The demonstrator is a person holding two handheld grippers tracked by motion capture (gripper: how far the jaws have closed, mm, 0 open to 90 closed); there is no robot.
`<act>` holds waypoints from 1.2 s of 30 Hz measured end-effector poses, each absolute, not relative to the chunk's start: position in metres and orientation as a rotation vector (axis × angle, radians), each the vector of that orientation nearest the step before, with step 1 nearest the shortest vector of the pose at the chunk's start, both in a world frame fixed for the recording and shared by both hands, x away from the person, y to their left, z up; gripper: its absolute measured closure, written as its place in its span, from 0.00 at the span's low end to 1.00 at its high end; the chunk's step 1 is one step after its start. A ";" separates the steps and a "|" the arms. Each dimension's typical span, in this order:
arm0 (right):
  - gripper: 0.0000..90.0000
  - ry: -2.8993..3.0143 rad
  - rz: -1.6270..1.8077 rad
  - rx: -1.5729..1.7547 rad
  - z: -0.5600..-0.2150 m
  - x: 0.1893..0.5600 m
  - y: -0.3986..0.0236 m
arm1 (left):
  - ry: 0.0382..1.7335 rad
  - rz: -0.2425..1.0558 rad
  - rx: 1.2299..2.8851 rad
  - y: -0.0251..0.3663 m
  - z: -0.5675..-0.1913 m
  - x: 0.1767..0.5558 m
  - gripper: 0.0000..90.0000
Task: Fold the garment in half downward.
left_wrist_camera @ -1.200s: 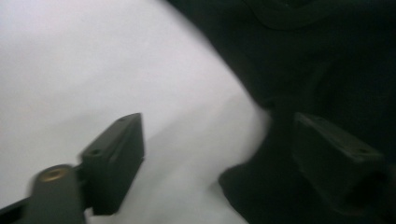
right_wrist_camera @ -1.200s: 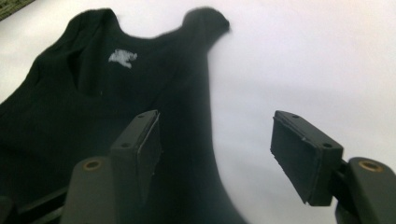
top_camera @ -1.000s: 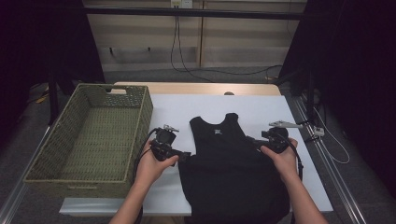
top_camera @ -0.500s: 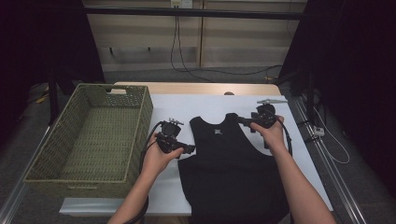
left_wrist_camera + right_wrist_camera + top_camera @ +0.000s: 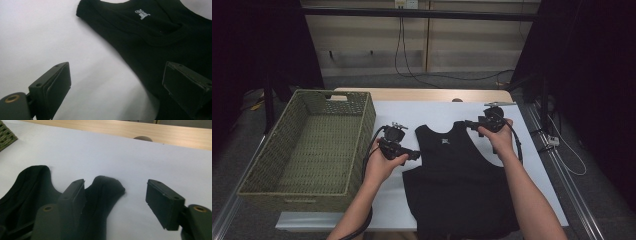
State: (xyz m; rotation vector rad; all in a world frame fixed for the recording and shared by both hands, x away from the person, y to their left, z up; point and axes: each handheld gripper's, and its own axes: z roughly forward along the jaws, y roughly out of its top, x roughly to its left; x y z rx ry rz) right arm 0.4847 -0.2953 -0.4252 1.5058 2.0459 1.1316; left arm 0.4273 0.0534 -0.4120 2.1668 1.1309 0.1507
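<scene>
Lying flat on the white table (image 5: 442, 112), the black tank top (image 5: 457, 185) spreads between both hands in the high view, left gripper (image 5: 414, 153) beside its armhole, right gripper (image 5: 469, 123) at a shoulder strap. Left gripper view: jaws wide apart over its edge, gripping nothing. Right gripper view: jaws, just closing, straddle the strap (image 5: 107, 187) without pinching it.

vest (image 5: 457, 175): soft matt black knit cloth, small white print at its 12 o'clock
basket (image 5: 307, 145): rough woven green wicker
table cover (image 5: 437, 112): smooth matt white sheet
table edge (image 5: 422, 95): pale wood, at 12 o'clock
gripper pads (image 5: 60, 82): dull black plastic
</scene>
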 end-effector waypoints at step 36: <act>0.55 2.041 1.050 1.472 -0.444 0.525 -0.291 | 1.148 0.157 2.146 0.060 -0.427 0.440 0.10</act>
